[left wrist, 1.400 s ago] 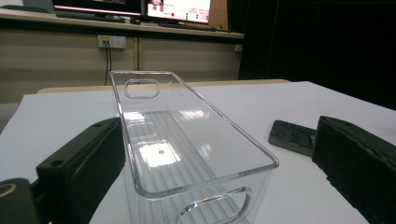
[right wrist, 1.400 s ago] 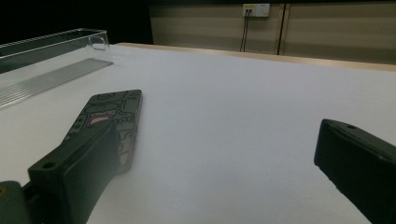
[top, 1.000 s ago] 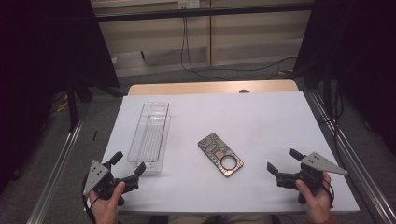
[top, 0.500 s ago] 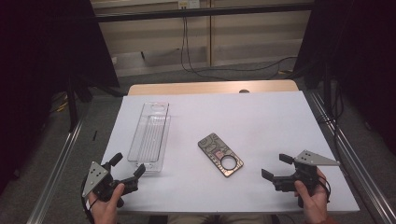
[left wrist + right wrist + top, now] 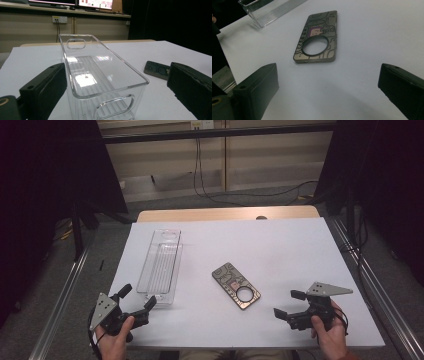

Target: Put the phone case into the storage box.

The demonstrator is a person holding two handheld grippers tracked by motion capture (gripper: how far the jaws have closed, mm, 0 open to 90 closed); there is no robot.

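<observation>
Lower right of the high view, the right gripper (image 5: 289, 304) gapes wide and empty toward the phone case (image 5: 236, 285), apparently lining up a grasp; the left gripper (image 5: 137, 296), equally wide and empty, faces the clear plastic bin (image 5: 161, 266).

Clear bin (image 5: 270, 11) — far end cropped

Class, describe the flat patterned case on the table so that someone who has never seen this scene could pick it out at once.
Start at the white table and find the long clear plastic bin on its left half. To the right of the bin, nearer the right gripper, lies the phone case, flat and apart from both. It alone is dark and opaque, with doodle lines, a purple patch and a round hole.
</observation>
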